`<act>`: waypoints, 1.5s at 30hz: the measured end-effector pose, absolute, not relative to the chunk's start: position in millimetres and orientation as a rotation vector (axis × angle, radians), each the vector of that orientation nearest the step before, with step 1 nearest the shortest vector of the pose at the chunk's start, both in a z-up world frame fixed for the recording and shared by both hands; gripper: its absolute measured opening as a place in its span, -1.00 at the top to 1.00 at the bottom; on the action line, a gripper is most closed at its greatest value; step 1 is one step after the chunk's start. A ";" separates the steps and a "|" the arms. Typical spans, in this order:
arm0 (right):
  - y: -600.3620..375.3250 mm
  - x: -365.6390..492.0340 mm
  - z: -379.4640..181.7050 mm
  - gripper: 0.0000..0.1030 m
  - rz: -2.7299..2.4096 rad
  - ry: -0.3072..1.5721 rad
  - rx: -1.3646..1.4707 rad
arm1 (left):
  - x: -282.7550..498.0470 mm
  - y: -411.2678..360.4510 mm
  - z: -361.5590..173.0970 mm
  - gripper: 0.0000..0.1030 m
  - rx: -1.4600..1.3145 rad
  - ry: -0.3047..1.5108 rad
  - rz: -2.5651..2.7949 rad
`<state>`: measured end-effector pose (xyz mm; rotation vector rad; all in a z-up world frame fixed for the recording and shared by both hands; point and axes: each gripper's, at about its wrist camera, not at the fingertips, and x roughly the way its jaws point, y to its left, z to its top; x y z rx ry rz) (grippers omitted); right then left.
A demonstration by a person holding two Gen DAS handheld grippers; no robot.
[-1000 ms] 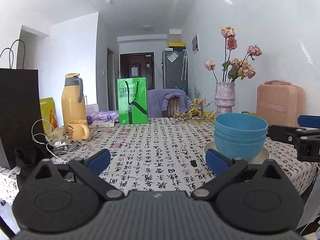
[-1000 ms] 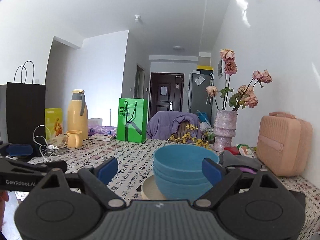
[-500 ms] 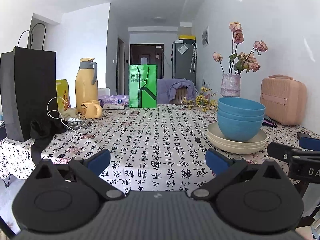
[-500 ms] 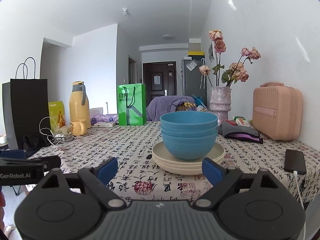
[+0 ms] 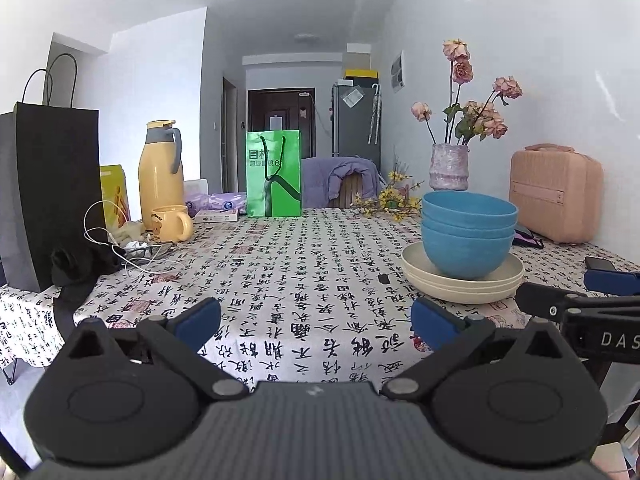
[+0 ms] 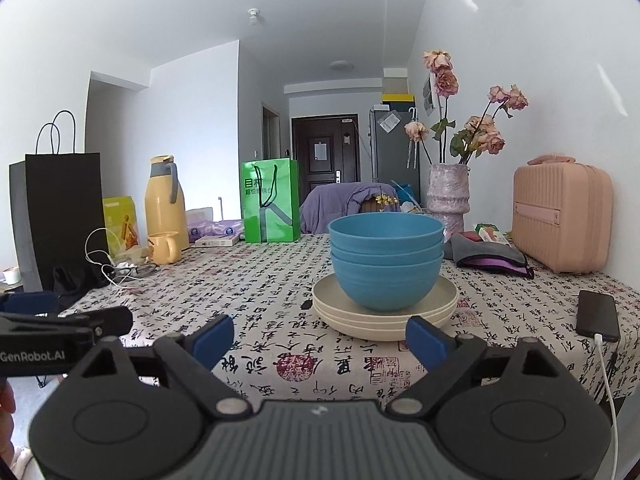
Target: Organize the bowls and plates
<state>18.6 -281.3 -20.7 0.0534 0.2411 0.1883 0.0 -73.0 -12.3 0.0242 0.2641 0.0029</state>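
Three nested blue bowls [image 6: 386, 266] stand on a stack of three cream plates [image 6: 384, 320] on the patterned tablecloth. The same bowls [image 5: 468, 236] and plates [image 5: 460, 282] show at the right in the left wrist view. My right gripper [image 6: 320, 338] is open and empty, just short of the plates at the table's front edge. My left gripper [image 5: 316, 322] is open and empty, to the left of the stack, over the tablecloth's front part. The right gripper's side [image 5: 580, 300] shows in the left wrist view.
A black paper bag [image 5: 48, 196], cables, a yellow jug [image 5: 160, 178] and a yellow mug [image 5: 170, 222] stand at the left. A green bag [image 5: 274, 172] stands at the back. A vase of flowers [image 6: 448, 196], a pink case [image 6: 562, 216], folded cloth [image 6: 488, 254] and a phone [image 6: 598, 316] are at the right.
Both grippers have drawn back from the stack toward the table's front edge and risen a little. The bowls and plates stay where they were. Both jaws stay open.
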 end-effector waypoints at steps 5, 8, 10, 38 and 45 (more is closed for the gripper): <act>-281.0 20.3 -20.2 -0.80 0.189 0.249 0.054 | -0.2 -73.3 -12.4 -1.00 0.025 0.263 0.006; -281.2 19.2 -20.6 -0.80 0.178 0.250 0.053 | 0.0 -73.5 -12.4 -1.00 0.023 0.265 0.006; -280.9 18.3 -20.3 -0.80 0.184 0.245 0.048 | 0.4 -74.1 -13.5 -1.00 0.022 0.269 -0.002; -282.4 19.5 -20.8 -0.80 0.200 0.251 0.054 | 0.6 -76.0 -15.6 -1.00 0.021 0.280 0.000; -282.5 18.7 -20.3 -0.80 0.191 0.247 0.054 | 0.5 -76.1 -15.7 -1.00 0.022 0.280 0.000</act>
